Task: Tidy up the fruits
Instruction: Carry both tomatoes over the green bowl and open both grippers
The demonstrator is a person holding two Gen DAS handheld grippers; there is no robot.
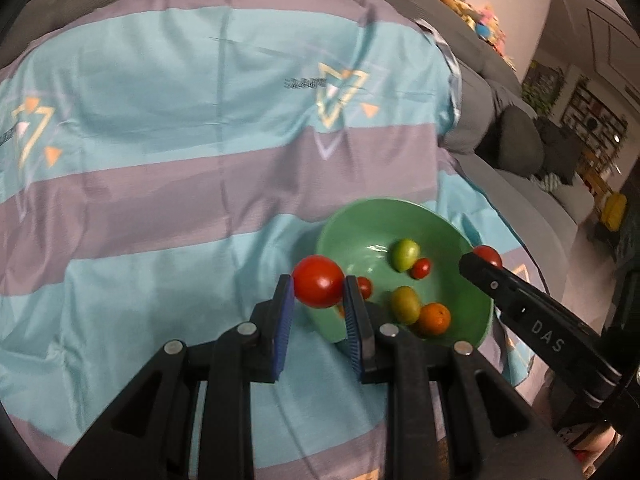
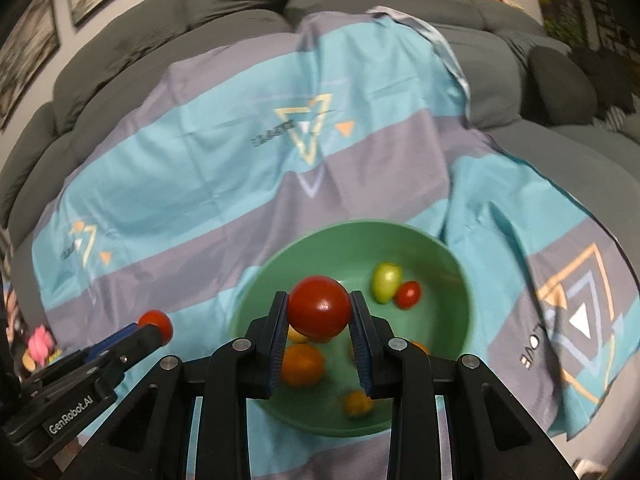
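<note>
A green bowl (image 1: 352, 224) (image 2: 452, 264) sits on a striped teal and grey cloth and holds several small fruits: green ones (image 1: 405, 254) (image 2: 386, 282), small red ones (image 1: 421, 268) (image 2: 408, 295) and orange ones (image 1: 434, 319) (image 2: 302, 364). My left gripper (image 1: 319, 286) is shut on a red tomato (image 1: 319, 280) at the bowl's left rim; it also shows in the right wrist view (image 2: 154, 326). My right gripper (image 2: 319, 312) is shut on another red tomato (image 2: 319, 306) above the bowl; it shows at the bowl's right rim in the left wrist view (image 1: 486, 258).
The cloth (image 1: 200, 120) (image 2: 200, 168) covers a grey sofa (image 2: 240, 4). Dark cushions (image 1: 516, 140) lie at the right. Toys line the sofa back (image 1: 486, 26). Shelves (image 1: 592, 120) stand beyond.
</note>
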